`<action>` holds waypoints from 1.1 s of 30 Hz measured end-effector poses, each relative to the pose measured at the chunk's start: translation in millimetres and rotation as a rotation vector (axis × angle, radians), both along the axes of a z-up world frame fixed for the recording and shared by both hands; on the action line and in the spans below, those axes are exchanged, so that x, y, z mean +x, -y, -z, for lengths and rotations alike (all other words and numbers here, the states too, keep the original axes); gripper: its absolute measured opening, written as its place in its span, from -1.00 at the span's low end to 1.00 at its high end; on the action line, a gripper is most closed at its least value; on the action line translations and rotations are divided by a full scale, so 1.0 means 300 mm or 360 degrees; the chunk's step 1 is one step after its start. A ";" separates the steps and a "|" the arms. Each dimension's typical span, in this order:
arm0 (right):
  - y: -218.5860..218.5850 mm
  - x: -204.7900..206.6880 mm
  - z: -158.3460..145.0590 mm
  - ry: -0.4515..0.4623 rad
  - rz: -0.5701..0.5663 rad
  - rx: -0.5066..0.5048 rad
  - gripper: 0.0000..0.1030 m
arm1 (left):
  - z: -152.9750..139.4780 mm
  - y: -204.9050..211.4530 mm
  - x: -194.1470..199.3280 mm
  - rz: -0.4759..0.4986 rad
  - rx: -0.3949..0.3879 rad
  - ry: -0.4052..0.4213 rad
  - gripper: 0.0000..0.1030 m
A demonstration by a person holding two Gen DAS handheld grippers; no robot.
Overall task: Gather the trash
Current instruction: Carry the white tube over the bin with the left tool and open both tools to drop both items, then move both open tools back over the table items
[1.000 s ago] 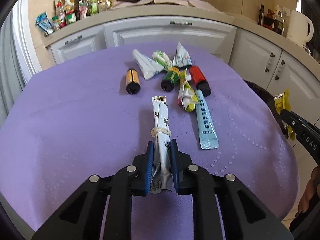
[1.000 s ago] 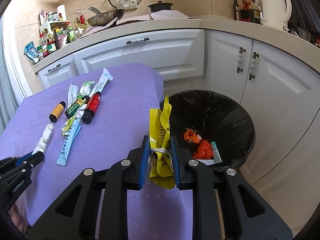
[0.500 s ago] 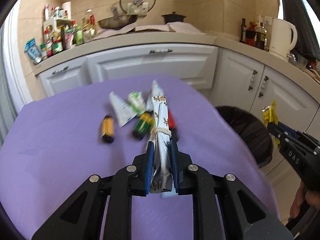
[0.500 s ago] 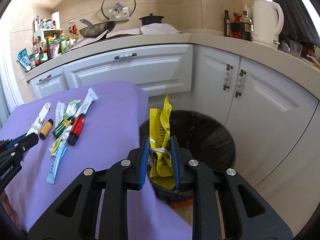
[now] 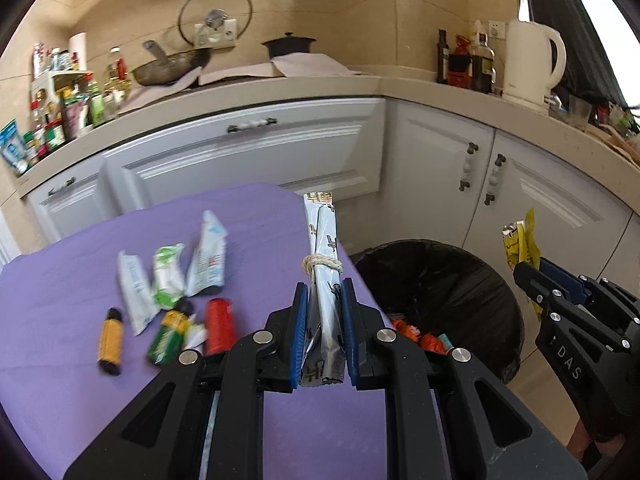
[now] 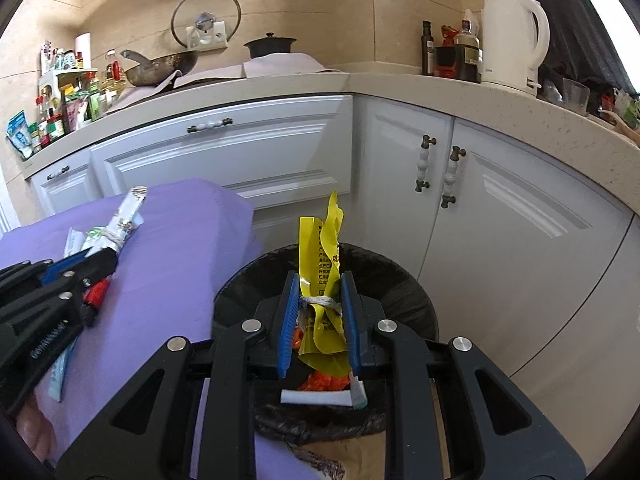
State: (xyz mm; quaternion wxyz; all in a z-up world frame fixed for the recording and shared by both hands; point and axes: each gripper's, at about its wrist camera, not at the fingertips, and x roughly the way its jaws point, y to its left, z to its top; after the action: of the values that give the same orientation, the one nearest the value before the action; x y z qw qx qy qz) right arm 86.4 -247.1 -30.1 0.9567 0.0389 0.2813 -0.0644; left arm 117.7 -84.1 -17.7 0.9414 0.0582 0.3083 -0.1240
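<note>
My left gripper point(image 5: 323, 304) is shut on a silver-white wrapper point(image 5: 322, 248) tied with string, held above the right edge of the purple table point(image 5: 60, 288). My right gripper point(image 6: 319, 300) is shut on a yellow wrapper point(image 6: 325, 256) tied with string, held over the black-lined trash bin point(image 6: 396, 280). In the left wrist view the bin point(image 5: 448, 276) lies right of the table, with orange scraps point(image 5: 424, 338) inside, and the right gripper point(image 5: 532, 276) with its yellow wrapper point(image 5: 520, 240) hangs over its far side. In the right wrist view the left gripper point(image 6: 100, 258) shows at the left.
Several tubes, wrappers and small bottles point(image 5: 176, 292) lie on the table's left part, among them an orange bottle point(image 5: 110, 340) and a red one point(image 5: 218, 324). White cabinets point(image 5: 256, 156) and a counter with a kettle point(image 5: 532, 64) stand behind. Orange and white scraps point(image 6: 328, 388) lie in the bin.
Both grippers have swung right, away from the table toward the bin, each still holding its wrapper. The left one has lifted the silver-white wrapper off the table; the right one now hangs over the bin.
</note>
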 end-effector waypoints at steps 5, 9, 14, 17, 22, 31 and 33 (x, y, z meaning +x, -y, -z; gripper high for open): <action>0.036 0.057 0.032 -0.0021 0.0016 0.0012 -0.60 | 0.034 0.062 0.057 0.0035 0.0019 -0.0041 -0.66; 0.067 0.096 0.059 -0.0042 0.0035 0.0020 -0.60 | 0.053 0.112 0.105 0.0074 0.0037 -0.0082 -0.66; 0.100 0.134 0.092 -0.0072 0.0051 0.0035 -0.60 | 0.072 0.156 0.135 0.0112 0.0054 -0.0114 -0.66; 0.112 0.150 0.112 -0.0089 0.0056 0.0038 -0.59 | 0.086 0.181 0.152 0.0144 0.0059 -0.0144 -0.65; 0.132 0.174 0.142 -0.0116 0.0073 0.0061 -0.37 | 0.103 0.197 0.172 0.0162 0.0056 -0.0176 -0.49; 0.127 0.167 0.133 -0.0109 0.0087 0.0069 -0.34 | 0.091 0.182 0.166 0.0133 0.0022 -0.0169 -0.19; 0.118 0.161 0.126 -0.0113 0.0081 0.0072 -0.34 | 0.078 0.163 0.156 0.0118 0.0010 -0.0158 -0.19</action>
State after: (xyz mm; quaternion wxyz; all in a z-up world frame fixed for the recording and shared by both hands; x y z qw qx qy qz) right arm 134.8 -282.5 -67.8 0.9429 0.0654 0.3155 -0.0838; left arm 164.4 -132.9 -41.0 0.9195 0.0664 0.3526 -0.1606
